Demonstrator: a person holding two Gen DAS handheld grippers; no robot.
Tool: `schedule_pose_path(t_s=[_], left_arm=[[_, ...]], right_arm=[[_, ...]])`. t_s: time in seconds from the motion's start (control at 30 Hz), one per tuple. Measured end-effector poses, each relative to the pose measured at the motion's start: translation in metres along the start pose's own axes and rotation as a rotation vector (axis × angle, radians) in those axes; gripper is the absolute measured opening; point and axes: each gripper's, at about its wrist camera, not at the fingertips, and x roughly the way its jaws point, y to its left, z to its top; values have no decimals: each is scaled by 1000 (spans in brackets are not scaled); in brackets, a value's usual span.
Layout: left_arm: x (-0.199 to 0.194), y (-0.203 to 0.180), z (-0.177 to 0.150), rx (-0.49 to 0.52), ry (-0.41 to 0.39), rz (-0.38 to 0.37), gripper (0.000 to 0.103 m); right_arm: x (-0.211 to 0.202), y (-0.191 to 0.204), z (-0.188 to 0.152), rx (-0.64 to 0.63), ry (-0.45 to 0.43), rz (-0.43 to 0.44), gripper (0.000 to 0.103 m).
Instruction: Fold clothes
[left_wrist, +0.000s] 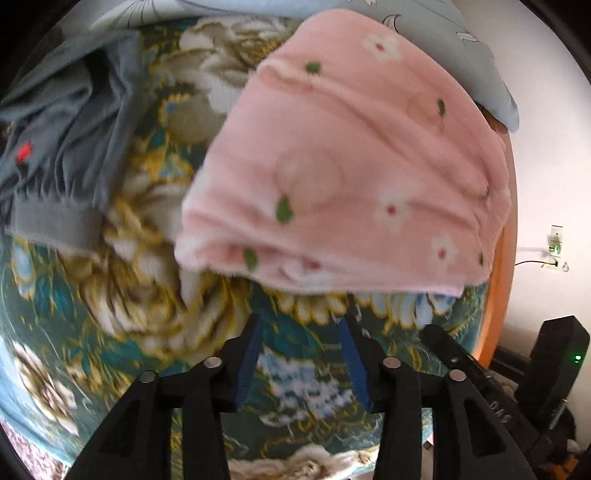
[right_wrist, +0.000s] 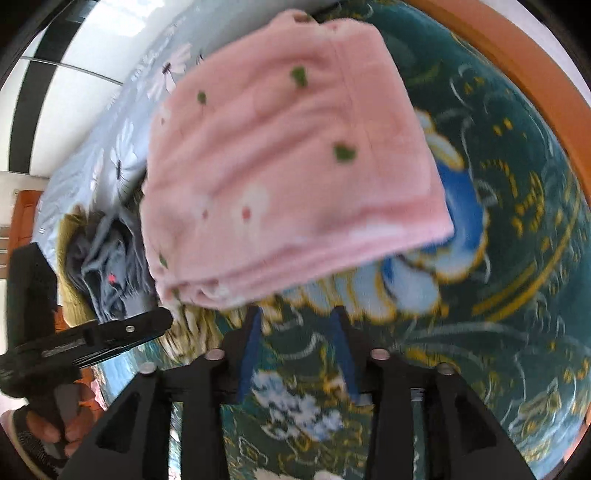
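Pink garment lies folded on the bed, both the left gripper and right gripper released, empty; a careless nudge risks toppling its layers.

Pink fleece garment with white flowers and green leaf dots: folded into a thick rectangular stack, layered edges visible on the near side, lying flat on the bed. Grey garment with ribbed cuff and small red mark: crumpled, unfolded, just left of it.
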Motion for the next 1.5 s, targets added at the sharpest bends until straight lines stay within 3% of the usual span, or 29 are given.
schedule_pose_path(t_s=[0.17, 0.3, 0.43, 0.6, 0.67, 0.77, 1.0, 1.17, 1.3, 1.5], left_arm=[[-9, 0, -26, 18, -29, 30, 66], [-20, 2, -42, 53, -53, 79, 71], [-38, 6, -51, 86, -87, 132, 75], [-50, 5, -61, 92, -117, 157, 86], [-56, 5, -64, 89, -124, 174, 99], [-64, 8, -68, 80, -150, 180, 103], [-82, 20, -79, 15, -248, 196, 103], [-89, 20, -90, 45, -348, 218, 103], [-90, 16, -92, 99, -356, 251, 103], [-89, 15, -92, 97, -365, 251, 103]], right_arm=[[-11, 11, -12, -60, 8, -48, 59], [-20, 21, -19, -102, -9, -69, 84], [-28, 28, -27, -117, -40, -76, 85], [-37, 41, -35, -122, -104, -119, 101], [-40, 44, -36, -136, -117, -133, 103], [-44, 49, -38, -156, -136, -156, 103], [-53, 61, -42, -203, -181, -208, 103], [-58, 69, -43, -242, -210, -238, 103], [-59, 74, -43, -262, -216, -255, 103], [-57, 73, -45, -264, -198, -279, 103]])
